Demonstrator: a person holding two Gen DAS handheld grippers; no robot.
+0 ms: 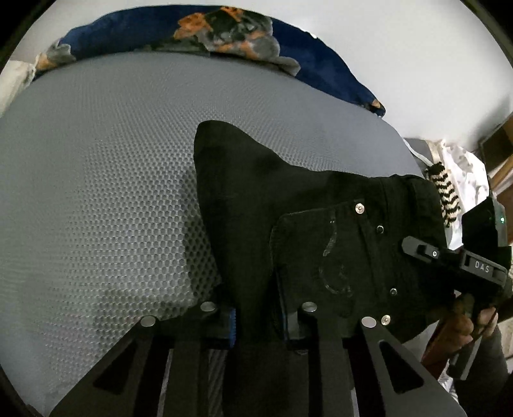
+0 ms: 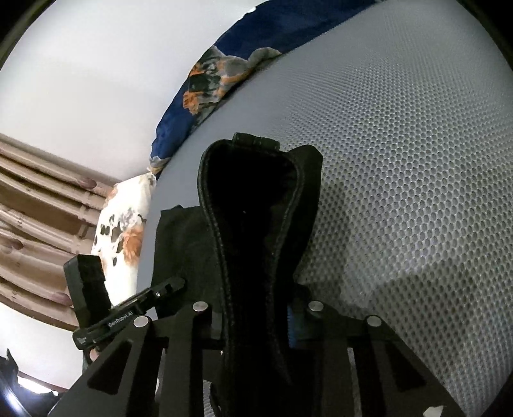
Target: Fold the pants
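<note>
Open grey mesh mattress point(image 1: 105, 179) spreads ahead of both my jaws. My left gripper point(image 1: 266, 317) pinches the black pants point(image 1: 288, 205) by the pocket; my right gripper point(image 2: 256, 324) clamps their waistband, lifted between the jaws.

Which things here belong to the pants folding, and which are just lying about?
Job: black pants, left gripper, right gripper, both clamped on the pants; grey mesh surface.

Lying about: blue floral blanket, white floral pillow, striped knit piece.
</note>
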